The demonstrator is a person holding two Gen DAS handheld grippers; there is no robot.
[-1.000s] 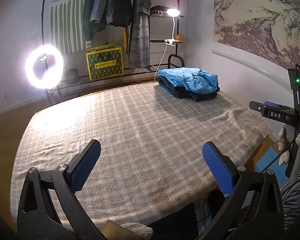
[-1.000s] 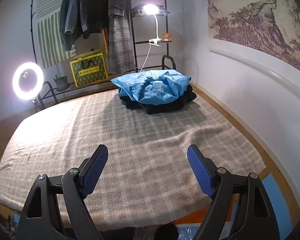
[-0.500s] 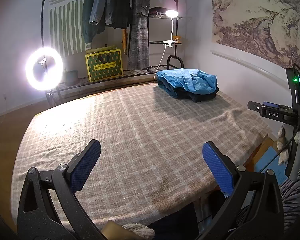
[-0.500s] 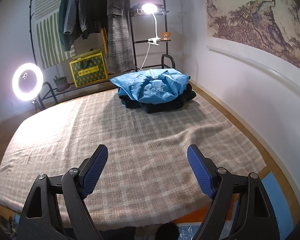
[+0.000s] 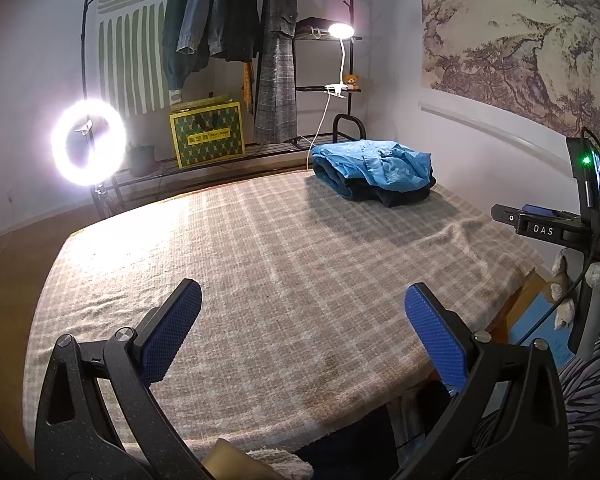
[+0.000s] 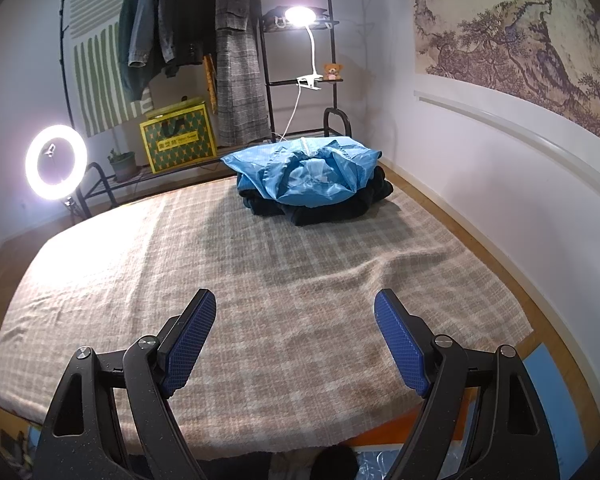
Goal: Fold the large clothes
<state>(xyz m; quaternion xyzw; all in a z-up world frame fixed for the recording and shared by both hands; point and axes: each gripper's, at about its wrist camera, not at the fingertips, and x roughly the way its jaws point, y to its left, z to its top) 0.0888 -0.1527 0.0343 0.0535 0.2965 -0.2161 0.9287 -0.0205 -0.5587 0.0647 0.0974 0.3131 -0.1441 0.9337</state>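
Left gripper (image 5: 302, 330) and right gripper (image 6: 295, 334) both hover with blue-padded fingers (image 6: 188, 346) spread wide, holding nothing

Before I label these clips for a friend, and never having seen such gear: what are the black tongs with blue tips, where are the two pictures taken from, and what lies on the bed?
There is no robot here. A person holds one clamp-like tool in each hand, and each tool carries a wide-angle camera looking forward along its two fingers. One picture comes from the left gripper, the other from the right gripper. Both are open and hold nothing; the blue textured pads stand well apart.

Both look over a bed covered by a beige checked blanket. At its far end lies a pile of clothes: a crumpled light-blue garment resting on a dark garment. Behind the bed stand a lit white ring light and a black rack of hanging clothes.
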